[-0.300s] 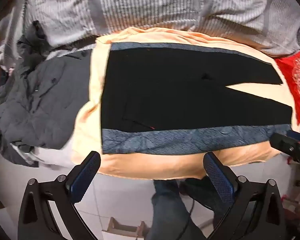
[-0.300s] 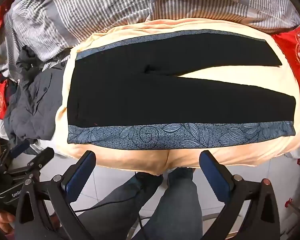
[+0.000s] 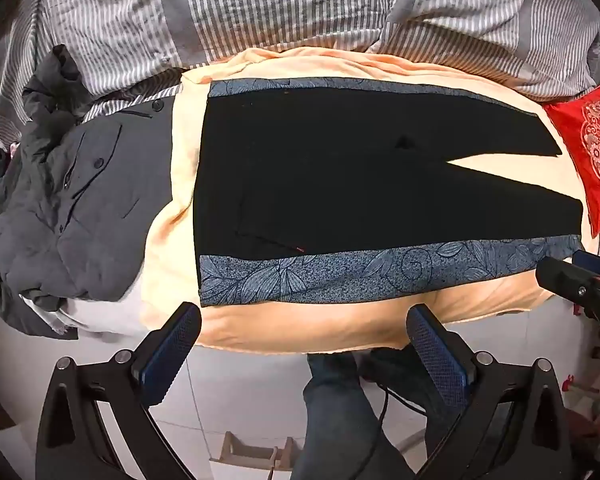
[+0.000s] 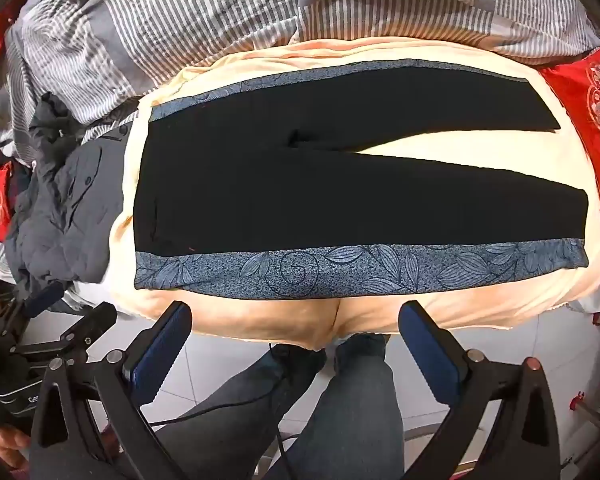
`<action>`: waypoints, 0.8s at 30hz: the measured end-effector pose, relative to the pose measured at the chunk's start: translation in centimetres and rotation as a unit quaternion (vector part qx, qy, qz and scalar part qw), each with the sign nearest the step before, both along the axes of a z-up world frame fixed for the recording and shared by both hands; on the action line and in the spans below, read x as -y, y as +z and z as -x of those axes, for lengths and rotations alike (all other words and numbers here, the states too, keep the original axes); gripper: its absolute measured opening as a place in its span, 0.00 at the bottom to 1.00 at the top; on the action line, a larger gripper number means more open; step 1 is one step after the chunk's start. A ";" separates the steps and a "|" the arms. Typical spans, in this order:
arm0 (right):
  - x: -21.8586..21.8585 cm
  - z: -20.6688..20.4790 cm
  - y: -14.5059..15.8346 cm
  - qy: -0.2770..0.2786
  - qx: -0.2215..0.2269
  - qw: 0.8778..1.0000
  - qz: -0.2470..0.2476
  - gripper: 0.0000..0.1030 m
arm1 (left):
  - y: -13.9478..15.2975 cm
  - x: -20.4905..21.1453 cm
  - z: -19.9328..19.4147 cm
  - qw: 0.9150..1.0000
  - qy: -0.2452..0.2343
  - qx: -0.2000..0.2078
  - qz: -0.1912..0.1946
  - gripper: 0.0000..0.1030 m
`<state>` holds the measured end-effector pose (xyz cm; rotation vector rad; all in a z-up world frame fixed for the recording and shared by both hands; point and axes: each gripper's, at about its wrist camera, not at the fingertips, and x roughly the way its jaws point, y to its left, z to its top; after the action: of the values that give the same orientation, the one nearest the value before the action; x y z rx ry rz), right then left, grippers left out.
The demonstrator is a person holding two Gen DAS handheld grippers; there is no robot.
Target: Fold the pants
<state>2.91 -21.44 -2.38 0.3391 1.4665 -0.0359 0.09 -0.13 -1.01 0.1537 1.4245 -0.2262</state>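
Note:
Black pants point(image 3: 340, 184) with blue leaf-patterned side stripes lie flat and spread on a peach blanket point(image 3: 300, 328), waist at the left, the two legs parted toward the right. They also show in the right wrist view point(image 4: 340, 200). My left gripper point(image 3: 300, 344) is open and empty, held off the bed's near edge, below the waist end. My right gripper point(image 4: 296, 340) is open and empty, below the middle of the near stripe point(image 4: 360, 272). Neither touches the pants.
A dark grey jacket point(image 3: 72, 208) is heaped left of the pants. A striped grey duvet point(image 3: 260, 12) lies behind. A red embroidered cushion point(image 3: 592, 152) sits at the right. The person's jeans-clad legs point(image 4: 340, 408) and a cable stand on the tiled floor below.
Both grippers have shifted very slightly; the pants have not moved.

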 end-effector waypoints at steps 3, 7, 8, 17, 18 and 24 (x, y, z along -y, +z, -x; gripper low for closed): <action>-0.1 -0.1 0.1 -0.005 0.000 1.000 0.005 1.00 | 0.0 -0.4 -0.2 1.000 0.002 0.000 0.001 1.00; 0.2 -0.2 0.1 -0.011 -0.003 1.000 0.006 1.00 | 0.3 -1.1 -0.6 1.000 0.003 0.001 0.010 1.00; 0.3 -0.2 0.0 -0.013 -0.003 1.000 0.006 1.00 | 0.2 -0.2 -0.5 1.000 0.002 0.001 0.008 1.00; 0.4 0.2 -0.3 -0.023 -0.010 1.000 0.010 1.00 | -0.3 -0.6 -0.5 1.000 -0.008 -0.004 0.000 1.00; 0.4 0.2 -0.4 -0.023 -0.012 1.000 0.011 1.00 | -0.1 0.1 -0.8 1.000 -0.008 -0.004 -0.002 1.00; -0.1 0.2 -0.4 -0.021 -0.014 1.000 0.016 1.00 | -0.1 -0.2 -1.1 1.000 -0.014 -0.001 -0.004 1.00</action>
<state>2.74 -21.38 -2.82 0.3446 1.4847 -0.0973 1.16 0.02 -1.16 0.1799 1.4257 -0.2435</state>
